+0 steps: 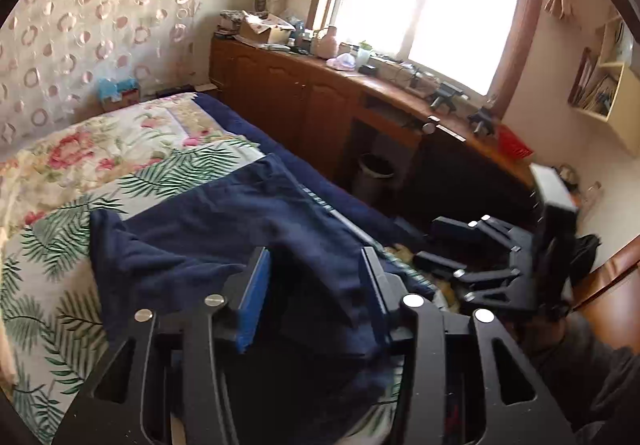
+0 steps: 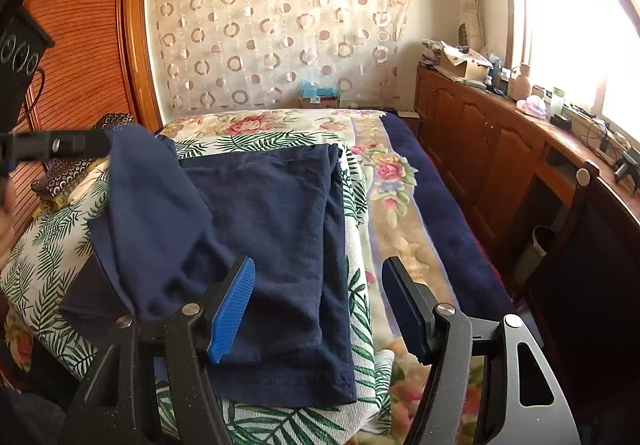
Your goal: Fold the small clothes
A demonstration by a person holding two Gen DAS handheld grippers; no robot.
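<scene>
Navy garment (image 2: 276,245) half-folded on leaf-print cloth (image 2: 52,257); right tool (image 2: 318,305) spread, left tool (image 1: 316,285) seemingly part-spread, empty.

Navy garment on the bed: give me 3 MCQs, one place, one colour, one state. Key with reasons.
1. The navy garment lies on:
A. the palm-leaf cloth
B. the wooden cabinet
C. the floor

2. The right gripper has pads coloured:
A. red
B. blue
C. white

3. The right gripper is:
A. shut on the garment
B. open, holding nothing
C. shut on a pillow

Key: 1 A, leaf print shows around its edges. 2 B, the ribbed pad is blue. 3 B, both fingers stand apart above the cloth.
</scene>
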